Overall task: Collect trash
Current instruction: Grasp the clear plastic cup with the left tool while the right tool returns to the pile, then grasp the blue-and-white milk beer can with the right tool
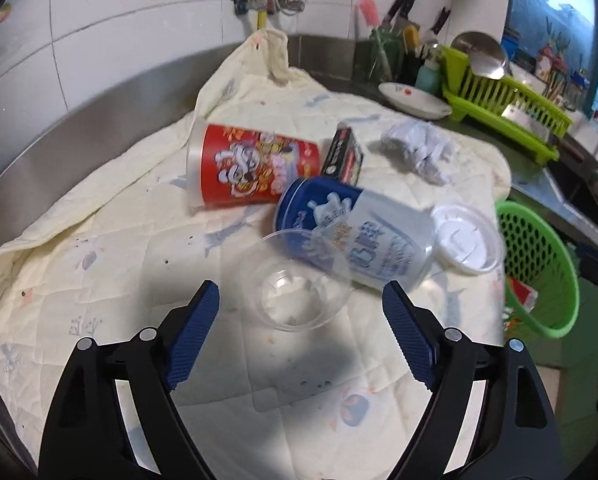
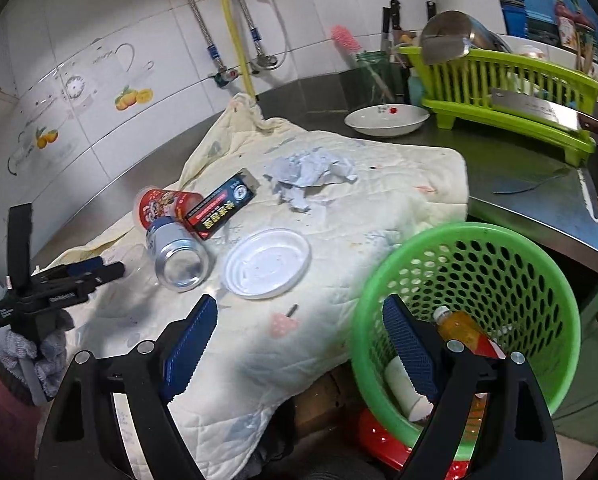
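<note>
Trash lies on a cream quilted cloth [image 1: 111, 240]. A clear plastic cup [image 1: 295, 280] lies just ahead of my open, empty left gripper [image 1: 301, 300]. Behind it lie a blue-and-white can [image 1: 359, 236], a red cup [image 1: 255, 168], a dark box [image 1: 343, 156], crumpled paper [image 1: 419, 152] and a white lid [image 1: 463, 240]. My right gripper [image 2: 299, 316] is open and empty over the cloth's near edge, beside the green basket [image 2: 471, 264]. In the right wrist view the can [image 2: 175, 248], lid [image 2: 267, 264], box [image 2: 223, 204], paper [image 2: 311, 176] and left gripper [image 2: 99, 270] also show.
The basket holds an orange bottle [image 2: 463, 328] and a white tube [image 2: 403, 388]. A white plate [image 2: 387, 120], a green dish rack [image 2: 511, 100] with a cleaver, and a knife holder [image 2: 379, 76] stand at the back right. A tiled wall with pipes runs behind.
</note>
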`<state>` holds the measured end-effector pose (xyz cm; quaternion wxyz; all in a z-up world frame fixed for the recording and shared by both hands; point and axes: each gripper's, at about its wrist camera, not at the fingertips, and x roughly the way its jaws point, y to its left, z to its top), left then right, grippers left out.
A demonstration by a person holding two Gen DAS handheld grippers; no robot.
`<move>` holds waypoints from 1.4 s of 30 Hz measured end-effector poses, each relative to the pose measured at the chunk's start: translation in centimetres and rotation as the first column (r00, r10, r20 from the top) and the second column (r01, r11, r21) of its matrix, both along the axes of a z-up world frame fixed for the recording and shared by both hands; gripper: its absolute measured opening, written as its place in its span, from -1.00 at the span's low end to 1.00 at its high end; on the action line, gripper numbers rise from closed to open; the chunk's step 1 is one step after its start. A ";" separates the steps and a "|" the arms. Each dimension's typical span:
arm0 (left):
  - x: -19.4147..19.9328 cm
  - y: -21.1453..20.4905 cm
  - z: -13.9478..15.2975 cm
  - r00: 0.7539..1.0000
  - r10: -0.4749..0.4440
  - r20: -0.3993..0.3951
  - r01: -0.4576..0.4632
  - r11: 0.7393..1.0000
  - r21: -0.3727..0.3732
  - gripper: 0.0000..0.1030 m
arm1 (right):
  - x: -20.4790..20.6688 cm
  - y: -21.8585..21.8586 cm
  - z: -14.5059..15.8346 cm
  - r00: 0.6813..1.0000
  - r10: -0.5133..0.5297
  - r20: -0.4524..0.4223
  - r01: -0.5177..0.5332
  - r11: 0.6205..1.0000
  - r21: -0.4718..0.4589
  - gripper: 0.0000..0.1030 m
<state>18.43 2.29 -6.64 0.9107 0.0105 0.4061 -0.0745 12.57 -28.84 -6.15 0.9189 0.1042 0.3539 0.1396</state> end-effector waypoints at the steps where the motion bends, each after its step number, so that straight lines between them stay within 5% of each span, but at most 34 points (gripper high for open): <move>1: 0.2 0.0 -0.3 1.000 -0.008 -0.006 0.008 1.000 0.000 0.60 | 0.2 0.3 0.0 1.000 0.005 -0.001 -0.005 1.000 -0.004 0.59; 15: 2.3 0.8 -2.6 0.999 -0.032 -0.042 0.032 0.999 0.002 0.54 | 2.8 4.3 0.1 0.997 0.076 -0.019 -0.076 0.996 -0.041 0.59; 22: 2.4 0.4 -2.9 0.997 -0.072 -0.040 0.072 0.997 -0.001 0.18 | 3.8 6.2 0.3 0.993 0.117 -0.021 -0.118 0.991 -0.070 0.59; 27: 1.9 0.4 -2.6 0.997 -0.075 -0.016 0.076 0.997 0.006 0.16 | 4.5 7.7 0.7 0.988 0.156 -0.020 -0.157 0.983 -0.099 0.59; 42: -0.9 5.4 0.7 0.999 0.042 0.034 -0.041 0.999 -0.012 0.15 | 8.8 15.5 0.6 0.926 0.371 -0.072 -0.377 0.899 -0.222 0.59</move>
